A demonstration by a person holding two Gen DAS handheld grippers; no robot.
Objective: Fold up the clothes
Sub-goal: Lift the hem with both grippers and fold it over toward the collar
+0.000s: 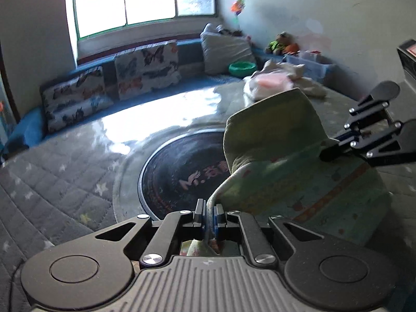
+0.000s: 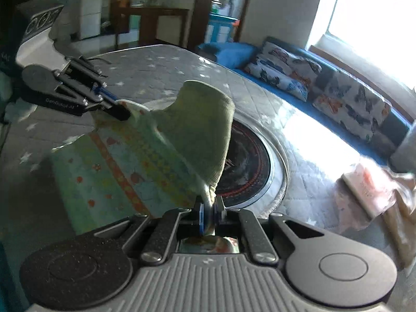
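Observation:
A small green patterned garment (image 1: 291,182) with a ribbed olive band hangs lifted between both grippers above the grey quilted surface. My left gripper (image 1: 208,217) is shut on one edge of the garment (image 2: 145,161); it also shows in the right wrist view, where the left gripper (image 2: 118,109) pinches the far corner. My right gripper (image 2: 209,215) is shut on the near edge, and appears at the right in the left wrist view as the right gripper (image 1: 330,152) clamped on the cloth. The olive band (image 2: 205,124) stands up in a hump between them.
A grey star-quilted mat (image 1: 65,182) covers the surface, with a round dark disc (image 1: 179,174) set in its middle. A pile of pale clothes (image 1: 275,80) lies beyond the garment. Butterfly cushions (image 1: 145,67) line a blue bench under the window; a green bowl (image 1: 241,67) sits near them.

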